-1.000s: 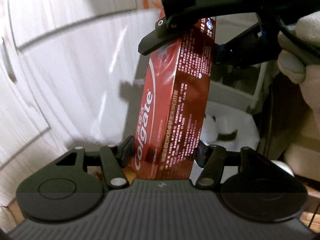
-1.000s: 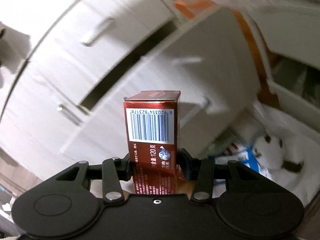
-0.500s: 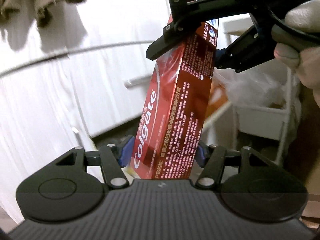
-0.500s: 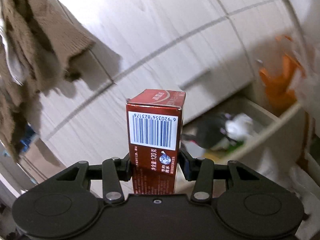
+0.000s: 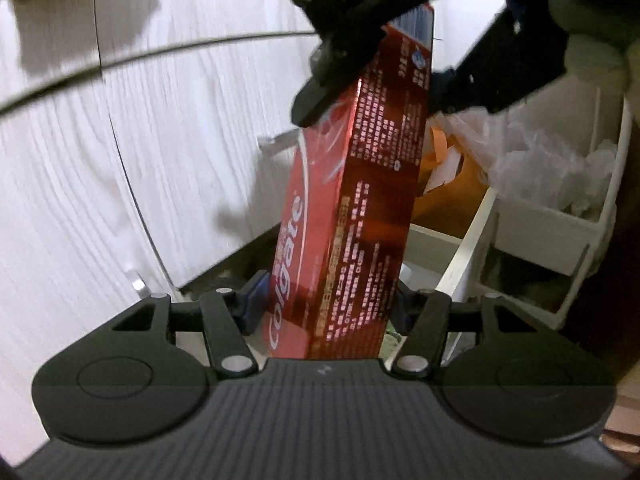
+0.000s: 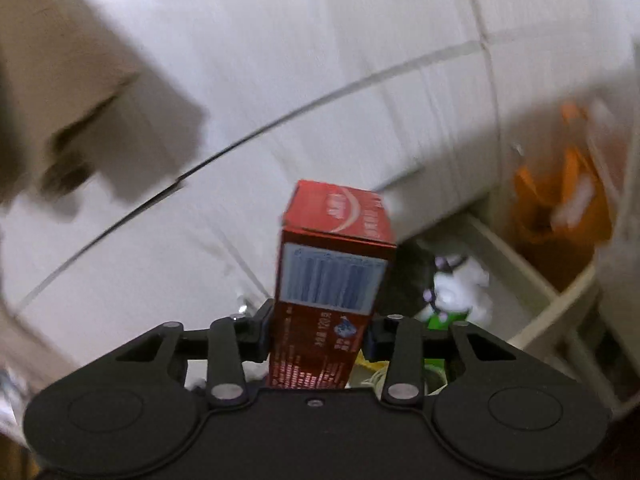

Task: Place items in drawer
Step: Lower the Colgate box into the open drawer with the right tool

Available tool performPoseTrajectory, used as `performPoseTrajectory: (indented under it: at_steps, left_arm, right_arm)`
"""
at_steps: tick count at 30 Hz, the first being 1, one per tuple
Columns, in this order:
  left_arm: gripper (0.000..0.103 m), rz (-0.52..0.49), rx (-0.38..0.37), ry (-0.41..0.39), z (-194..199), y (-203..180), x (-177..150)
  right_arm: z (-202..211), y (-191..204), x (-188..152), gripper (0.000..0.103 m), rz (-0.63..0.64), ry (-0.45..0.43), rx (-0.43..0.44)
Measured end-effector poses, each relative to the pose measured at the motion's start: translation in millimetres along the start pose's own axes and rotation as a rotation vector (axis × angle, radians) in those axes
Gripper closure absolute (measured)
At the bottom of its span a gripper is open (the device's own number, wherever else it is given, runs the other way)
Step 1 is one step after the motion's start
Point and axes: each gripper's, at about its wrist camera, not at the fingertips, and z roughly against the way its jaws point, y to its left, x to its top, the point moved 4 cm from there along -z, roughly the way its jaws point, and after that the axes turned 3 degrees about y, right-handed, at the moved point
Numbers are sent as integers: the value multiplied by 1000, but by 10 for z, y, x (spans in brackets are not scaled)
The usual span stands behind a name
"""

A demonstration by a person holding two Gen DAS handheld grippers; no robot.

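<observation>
A red Colgate toothpaste box [image 5: 352,220] is held at both ends. My left gripper [image 5: 328,308] is shut on its lower end. My right gripper [image 6: 318,328] is shut on its other end, the barcode end [image 6: 332,280], and shows at the top of the left wrist view [image 5: 376,40]. The box hangs above an open white drawer [image 6: 520,280] that holds mixed items, among them a white and green packet [image 6: 452,300].
White wood-grain cabinet fronts [image 5: 140,140] fill the left. An orange bag [image 6: 560,200] lies beyond the drawer. A white rack with crumpled plastic [image 5: 560,168] stands at the right. A brown cloth [image 6: 60,60] hangs at upper left.
Both grippers and the box have swung down and nearer to the open drawer. The drawer's inside now shows larger under the box. The grip on the box is unchanged.
</observation>
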Motion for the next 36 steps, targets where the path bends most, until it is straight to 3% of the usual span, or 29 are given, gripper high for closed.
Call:
performPoseTrajectory:
  at_steps: [3,7,12,18,26,32,36]
  left_arm:
    - [44,-28,-5,44,-242,46,-114]
    - [44,-23,-80,100,-646,86,-292]
    - [44,-54,-71,131,-1008,106,-380]
    - [41,25,-165,142,-1268,199,-412]
    - [40,122,-248,160,-1309,322,-572]
    - [40,191,-296,195,-1398,340,-619]
    - [42,176,-272,200,-1362,335,-598]
  right_arm:
    - [-244,-159,12,58,-100,3,-8]
    - [-617,-455,-82,58,-162,41,8]
    - [-1033,-745,-69,58,-268,89,37]
    - [-1348,-1018,13,58,-403,126,16]
    - [-1685,-1385,-85,56,-608,183,-4]
    - [-1749,-1366,-142,53,-611,183,-37]
    - [-1771,-1355,-144,51,-621,177,-38]
